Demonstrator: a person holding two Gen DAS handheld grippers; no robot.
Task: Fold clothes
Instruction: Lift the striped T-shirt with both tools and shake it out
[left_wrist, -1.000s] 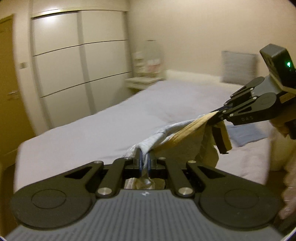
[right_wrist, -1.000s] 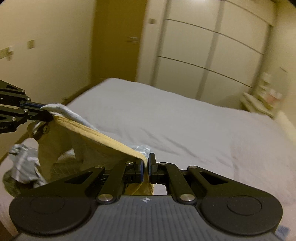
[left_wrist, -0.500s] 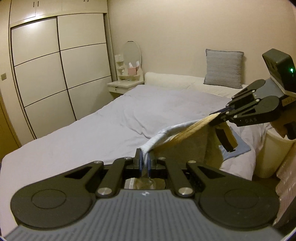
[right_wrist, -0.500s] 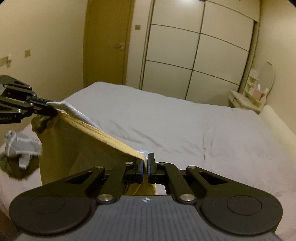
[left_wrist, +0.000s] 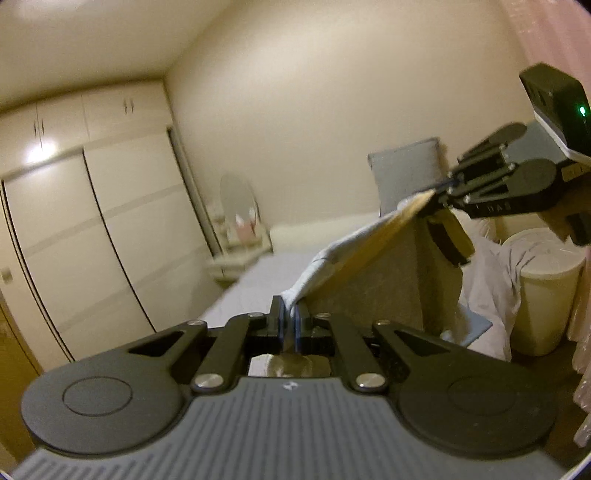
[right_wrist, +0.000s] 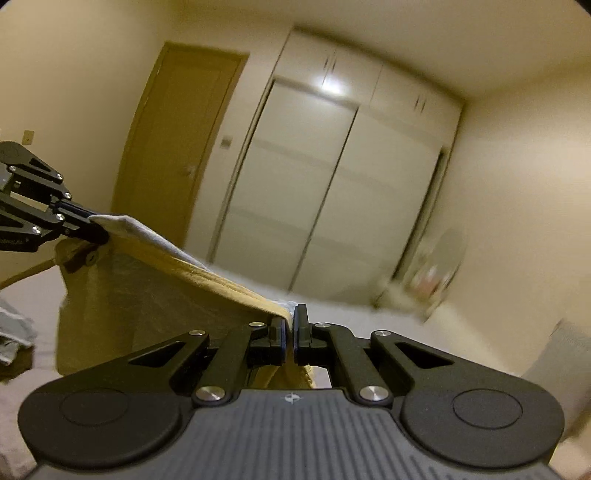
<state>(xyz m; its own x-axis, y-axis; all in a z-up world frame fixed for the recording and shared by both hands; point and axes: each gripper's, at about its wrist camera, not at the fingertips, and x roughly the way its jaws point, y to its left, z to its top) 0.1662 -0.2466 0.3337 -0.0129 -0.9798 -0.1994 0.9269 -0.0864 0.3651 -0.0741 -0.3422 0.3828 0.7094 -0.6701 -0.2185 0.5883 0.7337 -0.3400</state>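
A yellow garment (left_wrist: 373, 258) (right_wrist: 155, 291) with a pale grey-white band along its top edge hangs stretched in the air between both grippers. My left gripper (left_wrist: 290, 319) is shut on one top corner; it also shows at the left edge of the right wrist view as the left gripper (right_wrist: 88, 223). My right gripper (right_wrist: 290, 326) is shut on the other corner, and appears in the left wrist view as the right gripper (left_wrist: 439, 190). The cloth's lower part hangs down over the bed (left_wrist: 255, 284).
Sliding wardrobe doors (left_wrist: 96, 240) (right_wrist: 332, 199) line the far wall beside a wooden door (right_wrist: 177, 140). A nightstand (left_wrist: 236, 258) with a round mirror stands by the bed head. A pale bin (left_wrist: 543, 291) draped with cloth sits at the right. More clothes (right_wrist: 11, 332) lie at the left.
Both grippers have risen and tilted upward with the garment; the bed has dropped low in both views and the ceiling now shows. The cloth hangs higher and stays taut.
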